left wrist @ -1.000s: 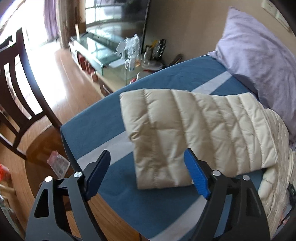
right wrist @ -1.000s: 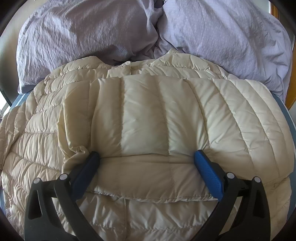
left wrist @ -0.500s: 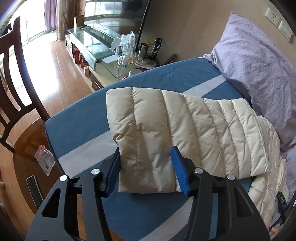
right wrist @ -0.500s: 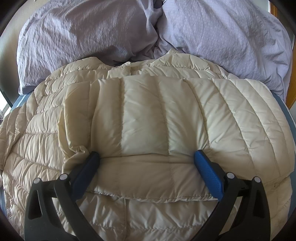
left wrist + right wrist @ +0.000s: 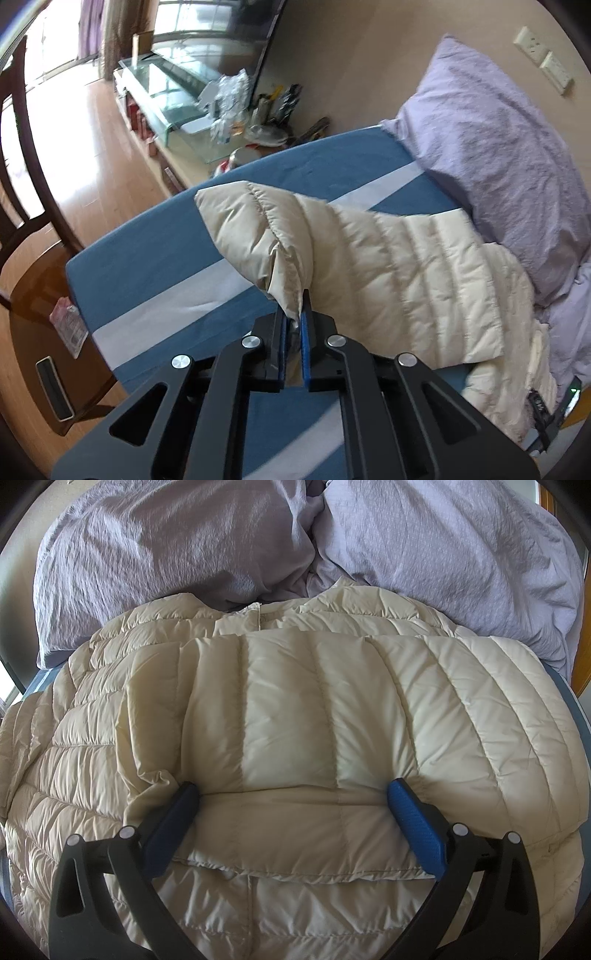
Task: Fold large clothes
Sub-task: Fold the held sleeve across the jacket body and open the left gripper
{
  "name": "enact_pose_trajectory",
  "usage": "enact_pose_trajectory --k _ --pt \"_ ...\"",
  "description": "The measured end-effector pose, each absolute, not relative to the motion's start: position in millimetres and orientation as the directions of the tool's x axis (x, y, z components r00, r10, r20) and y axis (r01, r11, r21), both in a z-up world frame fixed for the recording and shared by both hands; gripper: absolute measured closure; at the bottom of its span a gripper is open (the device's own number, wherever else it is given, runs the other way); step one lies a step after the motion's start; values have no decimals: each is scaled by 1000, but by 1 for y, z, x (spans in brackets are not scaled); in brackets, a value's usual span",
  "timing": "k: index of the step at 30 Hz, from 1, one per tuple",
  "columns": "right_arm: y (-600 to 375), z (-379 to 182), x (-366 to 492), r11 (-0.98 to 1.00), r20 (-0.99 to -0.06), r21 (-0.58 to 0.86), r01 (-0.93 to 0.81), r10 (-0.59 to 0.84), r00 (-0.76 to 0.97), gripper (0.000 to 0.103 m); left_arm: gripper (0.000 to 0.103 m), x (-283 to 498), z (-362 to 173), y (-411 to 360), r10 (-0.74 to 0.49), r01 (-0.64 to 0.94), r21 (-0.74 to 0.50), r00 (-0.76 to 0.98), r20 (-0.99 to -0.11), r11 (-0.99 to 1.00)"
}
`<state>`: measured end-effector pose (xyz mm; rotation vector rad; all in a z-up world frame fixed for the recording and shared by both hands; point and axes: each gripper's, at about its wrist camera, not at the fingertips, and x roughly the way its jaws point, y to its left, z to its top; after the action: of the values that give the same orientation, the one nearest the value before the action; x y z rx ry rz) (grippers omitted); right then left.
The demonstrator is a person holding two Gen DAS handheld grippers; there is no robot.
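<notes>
I am seeing lilac pillows (image 5: 443, 546) lying on the blue bed (image 5: 155, 251), a dark chair (image 5: 22, 155) standing nearby.

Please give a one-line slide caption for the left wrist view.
Left gripper pinches the cuff of the cream puffer jacket's sleeve over the blue bedsheet.

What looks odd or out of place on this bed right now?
Only the cream puffer jacket's sleeve: its cuff end is bunched and crumpled where the left gripper pinches it, raised off the blue sheet. Otherwise nothing looks spilled or damaged.
</notes>
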<state>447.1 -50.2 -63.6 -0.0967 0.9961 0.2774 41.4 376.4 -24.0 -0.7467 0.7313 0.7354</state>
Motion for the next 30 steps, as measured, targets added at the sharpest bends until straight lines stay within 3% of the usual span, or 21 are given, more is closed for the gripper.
enact_pose_trajectory --k 9,16,30 --pt "-50 -64 447 961 -839 44 -274 184 512 2 98 88 41 339 230 -623 -445 711 -664 643" --pt "-51 -64 446 961 -840 43 -273 182 511 2 98 147 80 279 77 -425 -496 812 -578 757" --pt "-64 -47 440 962 -853 54 -267 183 488 2 98 243 64 154 -171 -178 -469 774 -609 865"
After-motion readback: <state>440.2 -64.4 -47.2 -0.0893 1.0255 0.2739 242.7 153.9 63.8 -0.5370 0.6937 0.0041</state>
